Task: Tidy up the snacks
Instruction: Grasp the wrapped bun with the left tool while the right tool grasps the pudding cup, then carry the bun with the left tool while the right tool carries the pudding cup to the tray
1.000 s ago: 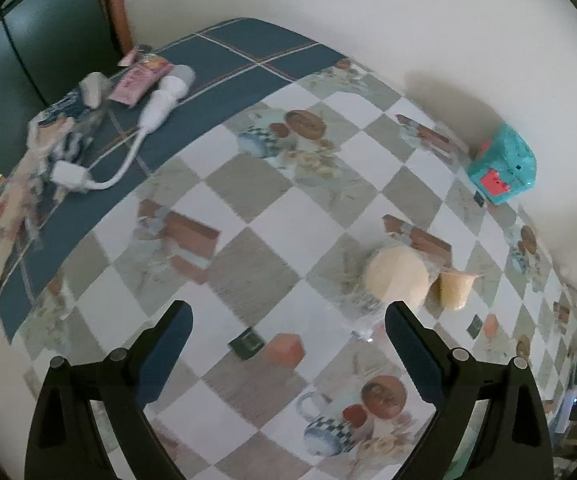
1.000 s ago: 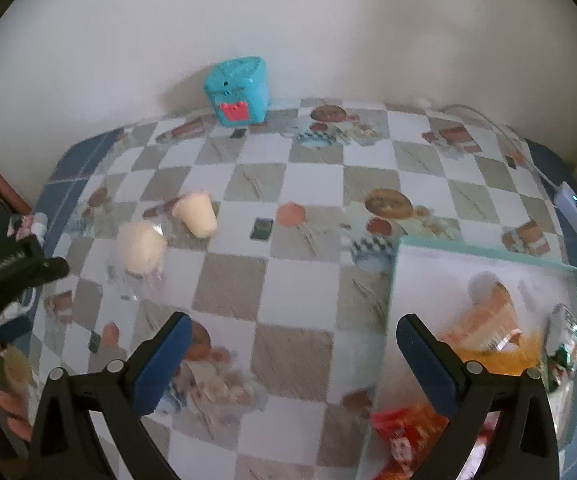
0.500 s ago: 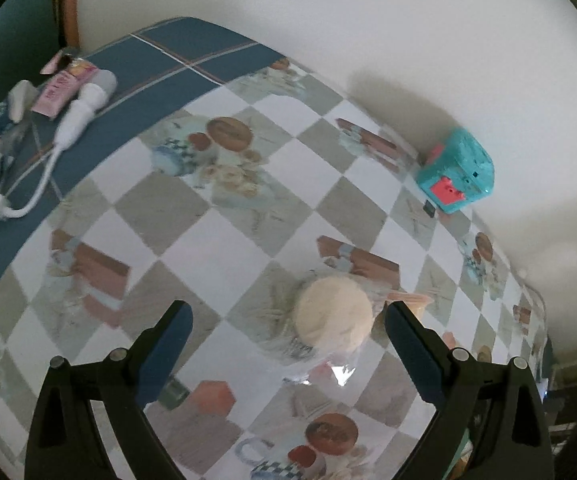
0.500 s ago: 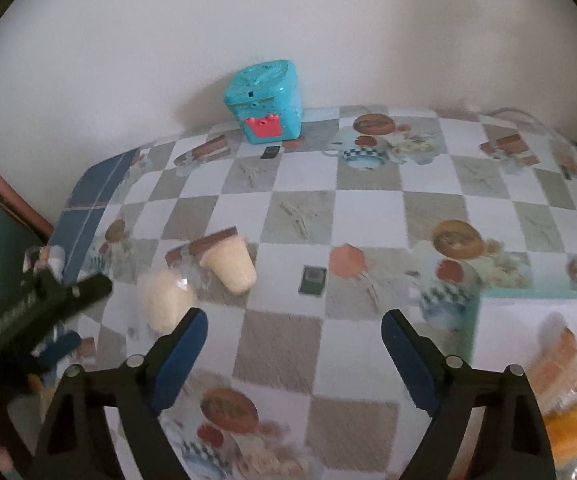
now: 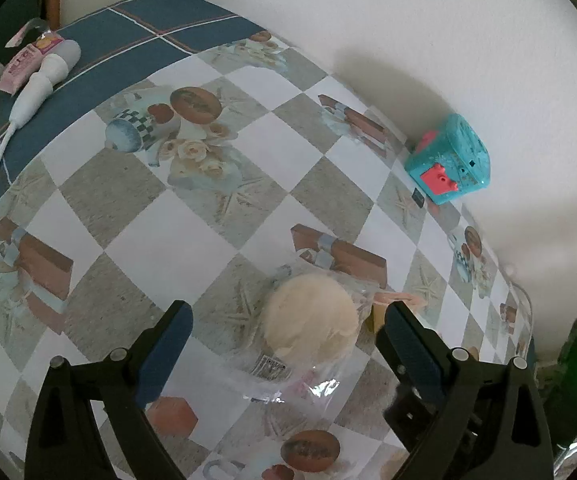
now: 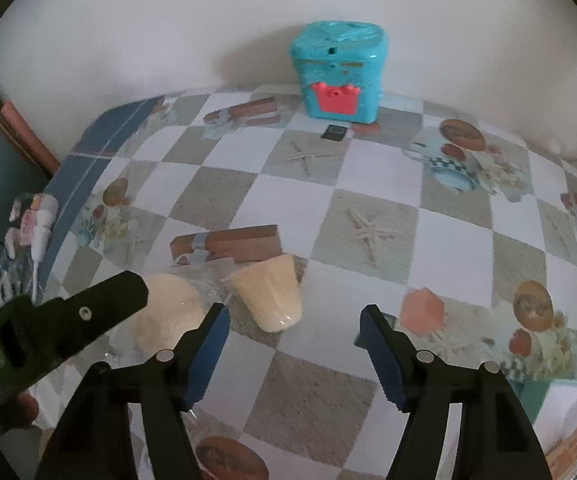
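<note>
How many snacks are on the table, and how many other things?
Wrapped round buns: 1
Cream pudding cups: 1
Pink snack packets: 1
Teal toy boxes: 1
White corded gadgets: 1
Trays holding more snacks, only partly in view: 1
Total: 6

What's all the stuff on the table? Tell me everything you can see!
wrapped round bun: 1, pale cream in clear plastic, between the left gripper's open fingers.
pudding cup: 1, cream, lying tipped beside the bun.
toy box: 1, teal with a pink front, by the wall.
white corded device: 1, white, on the cloth's blue border.
pink packet: 1, beside that device.
tray: 1, teal-edged, snacks inside, lower right corner.
tablecloth: 1, checked.
left gripper: open.
right gripper: open, jaws just been closing, nothing between the pads.
</note>
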Tool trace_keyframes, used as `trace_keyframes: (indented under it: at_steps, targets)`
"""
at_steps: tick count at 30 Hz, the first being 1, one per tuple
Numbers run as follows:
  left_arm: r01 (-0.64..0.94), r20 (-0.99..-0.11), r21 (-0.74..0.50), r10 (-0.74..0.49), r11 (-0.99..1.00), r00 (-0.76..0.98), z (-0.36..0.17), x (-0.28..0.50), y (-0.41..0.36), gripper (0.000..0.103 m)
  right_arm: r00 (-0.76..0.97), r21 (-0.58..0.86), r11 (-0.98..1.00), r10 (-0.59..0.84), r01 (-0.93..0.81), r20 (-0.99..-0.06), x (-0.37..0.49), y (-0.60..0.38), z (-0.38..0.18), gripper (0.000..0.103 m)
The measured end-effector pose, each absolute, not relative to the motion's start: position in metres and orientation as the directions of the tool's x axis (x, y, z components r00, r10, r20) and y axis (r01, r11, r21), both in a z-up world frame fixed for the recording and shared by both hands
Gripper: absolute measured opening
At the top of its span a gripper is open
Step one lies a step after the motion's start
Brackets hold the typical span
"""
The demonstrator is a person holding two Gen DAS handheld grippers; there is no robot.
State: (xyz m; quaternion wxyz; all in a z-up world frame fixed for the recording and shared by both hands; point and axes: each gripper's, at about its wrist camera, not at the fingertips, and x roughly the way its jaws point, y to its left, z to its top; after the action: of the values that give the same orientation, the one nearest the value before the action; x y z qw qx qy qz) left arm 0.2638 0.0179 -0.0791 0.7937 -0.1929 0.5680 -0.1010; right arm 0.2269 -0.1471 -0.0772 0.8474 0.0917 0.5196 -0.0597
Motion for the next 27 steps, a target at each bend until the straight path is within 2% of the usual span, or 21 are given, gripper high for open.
trace_keyframes:
  at_steps: [2,4,8,16,19,21,23,27]
  targets:
    - [-0.056,-0.862,-0.422,-0.382,0.905,0.333,-0.08,0.264,0.017,0.097,0.447,0.079,0.981,-0.009,0.179,-0.894,0.232,-0.143,-0.081,0.056]
    - [-0.054,-0.864,-0.422,-0.382,0.905,0.329,-0.081,0.265,0.014,0.097,0.444,0.067,0.984,-0.015,0.167,-0.896,0.235,-0.141,-0.084,0.053]
    - [-0.045,-0.867,-0.416,-0.381,0.908,0.32,-0.085,0.265,0.011,0.097,0.453,0.1,0.983,0.02,0.152,-0.891,0.239,-0.141,-0.087,0.036]
    - [-0.016,-0.876,-0.391,-0.367,0.92,0.314,-0.089,0.264,0.003,0.096,0.463,0.075,0.977,-0.026,0.198,-0.886,0.232,-0.153,-0.086,0.034]
    - [0.001,-0.885,-0.369,-0.352,0.929,0.305,-0.092,0.264,-0.005,0.084,0.457,0.072,0.972,-0.04,0.225,-0.888,0.228,-0.163,-0.085,0.034]
    - [0.013,-0.891,-0.356,-0.344,0.934,0.295,-0.094,0.263,-0.009,0.069,0.453,0.071,0.969,-0.045,0.236,-0.89,0.224,-0.168,-0.084,0.034]
    - [0.026,-0.898,-0.336,-0.329,0.941,0.294,-0.094,0.261,-0.012,0.062,0.448,0.067,0.967,-0.051,0.245,-0.892,0.221,-0.171,-0.083,0.034]
    - [0.038,-0.9,-0.319,-0.315,0.947,0.302,-0.088,0.26,-0.013,0.056,0.442,0.067,0.965,-0.054,0.253,-0.896,0.215,-0.174,-0.081,0.034]
